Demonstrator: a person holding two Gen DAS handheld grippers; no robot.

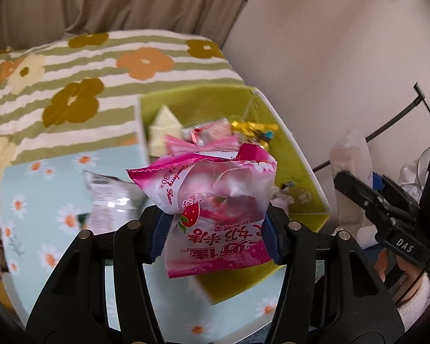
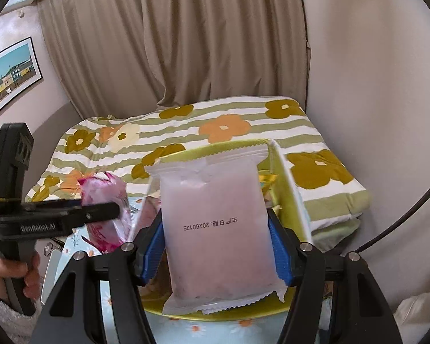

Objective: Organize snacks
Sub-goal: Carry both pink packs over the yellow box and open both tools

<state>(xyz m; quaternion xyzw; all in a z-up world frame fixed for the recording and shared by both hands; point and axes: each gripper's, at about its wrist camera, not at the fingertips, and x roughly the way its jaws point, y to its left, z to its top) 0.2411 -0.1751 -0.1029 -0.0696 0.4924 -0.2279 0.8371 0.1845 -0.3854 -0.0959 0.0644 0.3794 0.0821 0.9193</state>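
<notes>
My left gripper (image 1: 215, 235) is shut on a pink strawberry snack bag (image 1: 215, 189), held in the air over the near end of a green box (image 1: 298, 154). In the box lie several small snacks: pink packets (image 1: 212, 134), a white wedge (image 1: 163, 126) and gold candy (image 1: 252, 129). My right gripper (image 2: 215, 246) is shut on a pale pink frosted pouch (image 2: 215, 223), also above the green box (image 2: 283, 172). The right wrist view shows the left gripper (image 2: 111, 209) at the left, with the pink bag (image 2: 106, 197) in it. A hand (image 2: 3, 272) holds its handle.
A silver packet (image 1: 109, 197) lies on the daisy-print tablecloth (image 1: 37, 200) left of the box. A green striped floral blanket (image 2: 232, 126) is heaped behind it. A beige curtain (image 2: 186, 43) and a wall close the back. A thin black hoop (image 1: 387, 126) stands at the right.
</notes>
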